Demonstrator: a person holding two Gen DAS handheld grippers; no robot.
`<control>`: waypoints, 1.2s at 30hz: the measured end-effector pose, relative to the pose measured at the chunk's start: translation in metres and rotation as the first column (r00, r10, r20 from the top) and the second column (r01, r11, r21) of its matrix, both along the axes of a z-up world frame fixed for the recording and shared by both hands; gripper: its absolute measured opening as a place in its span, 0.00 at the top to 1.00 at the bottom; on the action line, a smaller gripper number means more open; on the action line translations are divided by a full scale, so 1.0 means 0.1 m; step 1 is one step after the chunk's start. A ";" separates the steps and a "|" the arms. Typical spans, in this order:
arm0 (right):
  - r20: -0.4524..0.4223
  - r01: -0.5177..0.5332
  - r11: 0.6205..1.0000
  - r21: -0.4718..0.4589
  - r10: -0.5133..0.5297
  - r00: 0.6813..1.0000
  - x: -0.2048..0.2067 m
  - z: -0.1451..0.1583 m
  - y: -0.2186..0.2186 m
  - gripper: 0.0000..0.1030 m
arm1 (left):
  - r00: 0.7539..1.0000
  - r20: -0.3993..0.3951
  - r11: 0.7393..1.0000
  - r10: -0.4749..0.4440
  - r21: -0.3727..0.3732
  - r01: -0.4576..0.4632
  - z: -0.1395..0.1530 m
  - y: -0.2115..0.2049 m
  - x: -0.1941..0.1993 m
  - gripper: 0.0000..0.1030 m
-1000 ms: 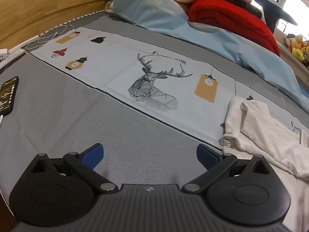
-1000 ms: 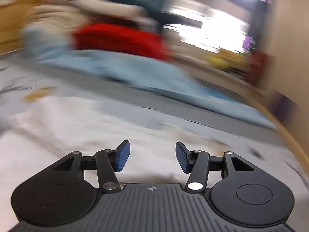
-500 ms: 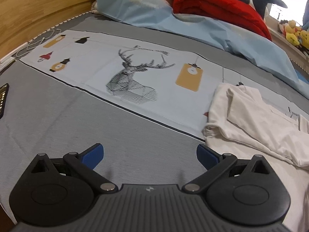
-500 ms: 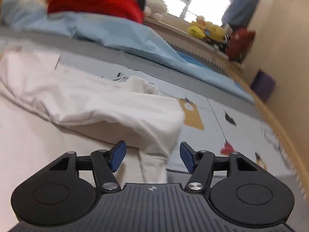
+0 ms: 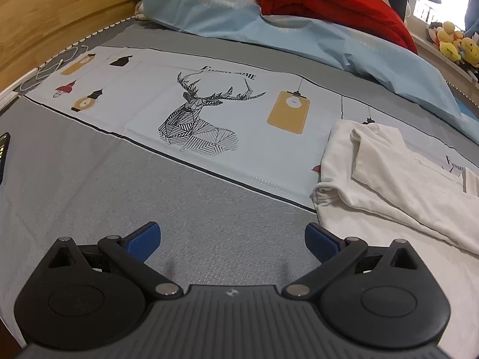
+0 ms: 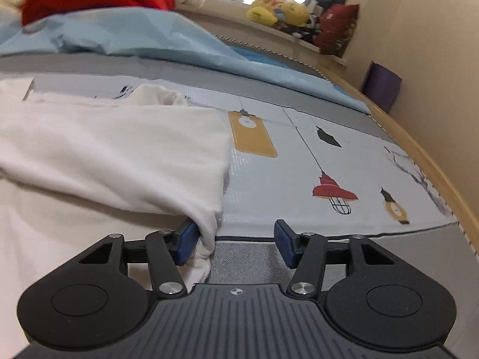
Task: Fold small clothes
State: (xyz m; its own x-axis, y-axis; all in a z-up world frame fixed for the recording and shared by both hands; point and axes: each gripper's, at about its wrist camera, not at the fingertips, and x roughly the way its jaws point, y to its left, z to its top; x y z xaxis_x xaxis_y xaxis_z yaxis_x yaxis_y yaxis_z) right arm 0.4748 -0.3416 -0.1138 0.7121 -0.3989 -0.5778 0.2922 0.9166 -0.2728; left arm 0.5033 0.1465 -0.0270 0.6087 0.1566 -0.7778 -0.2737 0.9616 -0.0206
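A white garment (image 5: 389, 185) lies loosely folded on the bed, to the right of my left gripper (image 5: 232, 240). That gripper is wide open over the bare grey sheet, with nothing between its blue pads. In the right wrist view the same white garment (image 6: 119, 155) fills the left half. Its lower right corner hangs down against the left pad (image 6: 185, 239) of my right gripper (image 6: 235, 239). The right gripper's jaws are closing with that corner between them. The other pad stands well apart from the cloth.
A printed bed sheet panel (image 5: 197, 119) with a deer and lamps crosses the bed. A light blue quilt (image 5: 299, 39) and a red blanket (image 5: 329, 3) are heaped behind it. A phone (image 5: 3, 152) lies at the left edge. The wooden bed frame (image 6: 434, 161) runs along the right.
The right gripper has come down and forward to the garment's corner, which now rests against its left pad. The left gripper shifted toward the garment early on, then kept still.
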 end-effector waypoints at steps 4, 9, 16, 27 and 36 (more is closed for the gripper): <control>-0.111 -0.011 0.998 0.057 0.017 0.994 -0.10 0.26 0.01 0.38 | 1.000 0.001 1.000 0.002 0.011 -0.002 0.00 0.01 0.00 0.00; 0.083 -0.028 0.993 0.111 0.019 0.996 -0.22 0.66 0.13 0.25 | 1.000 -0.005 1.000 -0.008 0.000 0.008 -0.01 -0.03 0.01 0.00; -0.051 0.103 0.988 0.112 -0.098 0.994 0.27 -0.02 0.13 0.21 | 0.997 -0.023 0.996 -0.072 0.047 0.073 -0.06 -0.16 -0.01 0.00; 0.103 0.022 0.903 0.430 -0.074 0.992 -1.00 0.65 0.00 0.22 | 0.966 -0.030 0.966 -0.258 -0.026 0.258 -0.08 -0.28 -0.31 0.00; 0.015 -0.005 0.892 0.451 -0.002 1.000 -2.50 0.31 0.27 0.21 | 0.943 -0.057 0.943 -0.329 0.023 0.331 -0.19 -0.53 -1.21 0.00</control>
